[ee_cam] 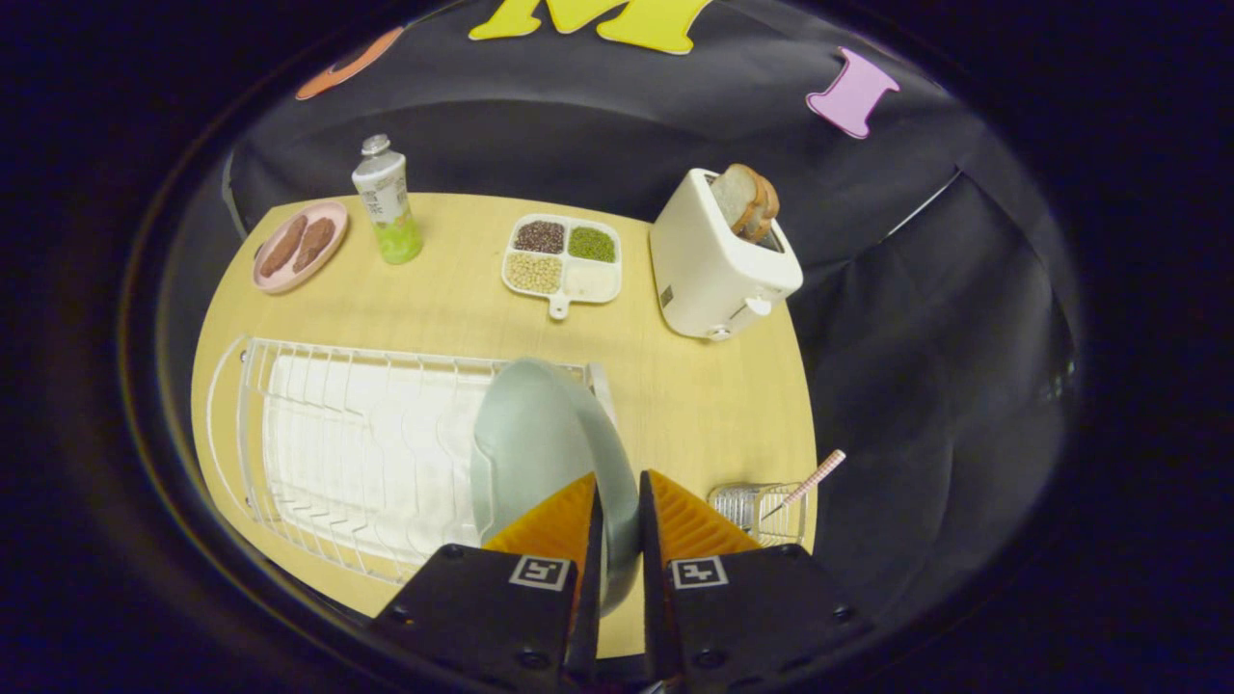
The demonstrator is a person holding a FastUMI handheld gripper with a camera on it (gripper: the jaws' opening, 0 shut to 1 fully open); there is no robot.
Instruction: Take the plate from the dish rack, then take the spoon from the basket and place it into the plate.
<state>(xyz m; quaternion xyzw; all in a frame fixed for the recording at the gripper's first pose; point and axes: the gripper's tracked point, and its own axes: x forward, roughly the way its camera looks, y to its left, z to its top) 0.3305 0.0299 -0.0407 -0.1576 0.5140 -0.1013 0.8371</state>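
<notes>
I have the fingers (617, 501) clenched on the rim of the pale grey-green round plate (535, 448), one finger on each face of it, with the plate standing on edge between them. The plate rises from the right end of the white wire dish rack (357, 443), which lies along the near left part of the light wooden desk (694, 395); I cannot tell whether the plate's lower edge touches the rack's wires.

Just right of the fingers, at the desk's near right corner, I see the small wire basket (762, 511). The spoon with a pink-and-white striped handle (810, 480) stands tilted in it, its handle leaning up and to the right; its bowl is hidden in the basket.

Farther away, at the far right, a white toaster (718, 265) holds two slices of bread (744, 200) sticking out of its slot. Left of it lies a white four-compartment tray of beans and grains (564, 262). Farther left stands a bottle with green liquid (388, 202), and at the far left corner a pink plate with two brown patties (299, 246).
</notes>
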